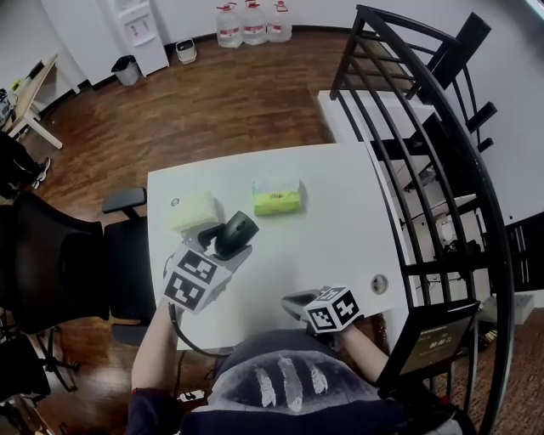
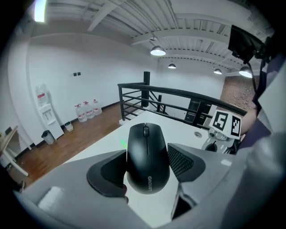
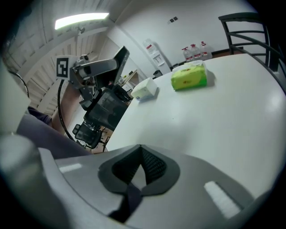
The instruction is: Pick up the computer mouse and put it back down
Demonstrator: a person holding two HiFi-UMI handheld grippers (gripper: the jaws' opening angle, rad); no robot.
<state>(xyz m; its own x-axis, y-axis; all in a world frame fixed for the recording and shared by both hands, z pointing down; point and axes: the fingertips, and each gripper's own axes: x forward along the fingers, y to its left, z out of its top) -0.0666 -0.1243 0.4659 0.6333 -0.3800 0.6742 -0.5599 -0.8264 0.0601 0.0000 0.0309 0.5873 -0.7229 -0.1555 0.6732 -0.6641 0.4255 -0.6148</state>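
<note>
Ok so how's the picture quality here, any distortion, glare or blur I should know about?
Head view: strong fisheye, the black railing bows into an arc. Left gripper view: dark rounded corners, ceiling lamp blown out, mouse sharp. Right gripper view: the white table washes out pale.

The black Lenovo computer mouse (image 1: 235,233), a smooth oval with a scroll wheel, is clamped by its sides in the left tongs (image 2: 146,164). Its nose points away, left of centre in the head view, over the white bench (image 1: 331,212).

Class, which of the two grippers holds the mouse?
The left gripper: the mouse sits clamped between its pads; the right gripper is shut on nothing.
</note>
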